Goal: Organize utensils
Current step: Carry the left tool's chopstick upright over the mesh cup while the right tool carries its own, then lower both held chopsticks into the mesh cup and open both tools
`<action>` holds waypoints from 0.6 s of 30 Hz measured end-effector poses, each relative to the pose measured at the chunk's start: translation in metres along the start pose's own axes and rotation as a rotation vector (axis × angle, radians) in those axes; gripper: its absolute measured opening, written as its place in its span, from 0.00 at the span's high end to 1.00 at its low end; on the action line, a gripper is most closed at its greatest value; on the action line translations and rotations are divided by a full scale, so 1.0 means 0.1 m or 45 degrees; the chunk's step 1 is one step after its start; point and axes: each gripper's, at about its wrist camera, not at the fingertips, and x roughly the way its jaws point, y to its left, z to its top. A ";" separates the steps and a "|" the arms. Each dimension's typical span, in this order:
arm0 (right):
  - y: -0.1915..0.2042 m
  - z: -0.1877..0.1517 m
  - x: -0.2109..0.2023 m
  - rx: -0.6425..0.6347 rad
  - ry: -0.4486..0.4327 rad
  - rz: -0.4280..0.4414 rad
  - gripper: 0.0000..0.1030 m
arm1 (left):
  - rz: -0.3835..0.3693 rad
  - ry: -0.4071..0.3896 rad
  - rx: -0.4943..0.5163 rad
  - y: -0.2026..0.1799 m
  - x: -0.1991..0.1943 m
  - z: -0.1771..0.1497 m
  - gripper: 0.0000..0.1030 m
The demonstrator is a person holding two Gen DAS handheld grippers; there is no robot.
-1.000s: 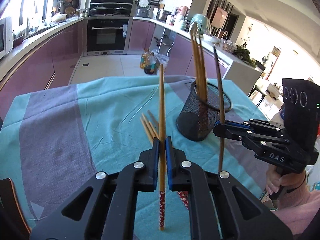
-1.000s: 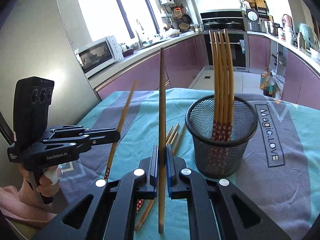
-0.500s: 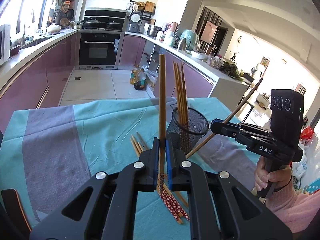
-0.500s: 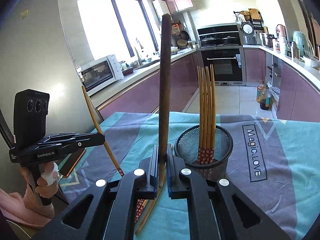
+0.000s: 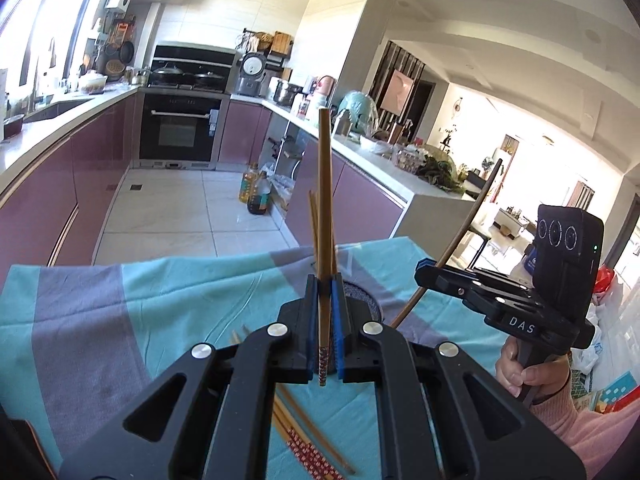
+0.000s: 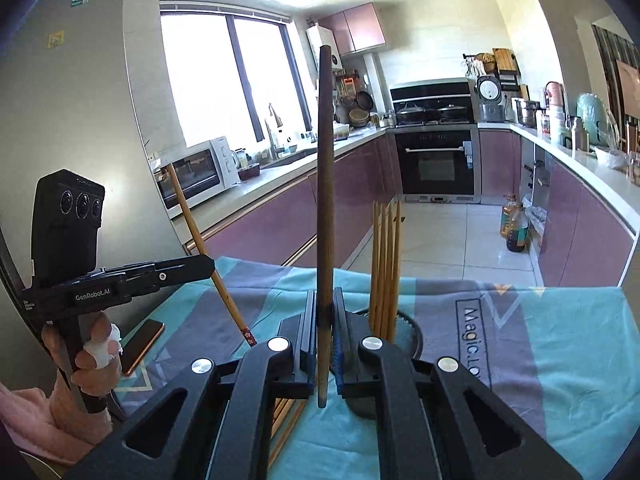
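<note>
Chopsticks: left tongs (image 5: 325,320) pinching a light chopstick (image 5: 325,216) | right tongs (image 6: 325,328) clamped on a dark chopstick (image 6: 325,184), both upright

Teal-grey tablecloth (image 6: 560,360) carries mesh holder (image 6: 408,336), loose chopsticks (image 5: 308,440), phone (image 6: 142,344).

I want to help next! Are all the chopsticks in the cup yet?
Not yet. Several chopsticks already stand in the black mesh cup. The left tool is shut on one light chopstick, and the right tool is shut on a dark chopstick; neither is in the cup. More loose chopsticks still lie on the tablecloth.
</note>
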 end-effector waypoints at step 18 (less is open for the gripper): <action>-0.20 0.25 0.13 -0.025 -0.041 -0.099 0.94 | -0.018 -0.024 0.077 -0.42 0.27 0.42 0.93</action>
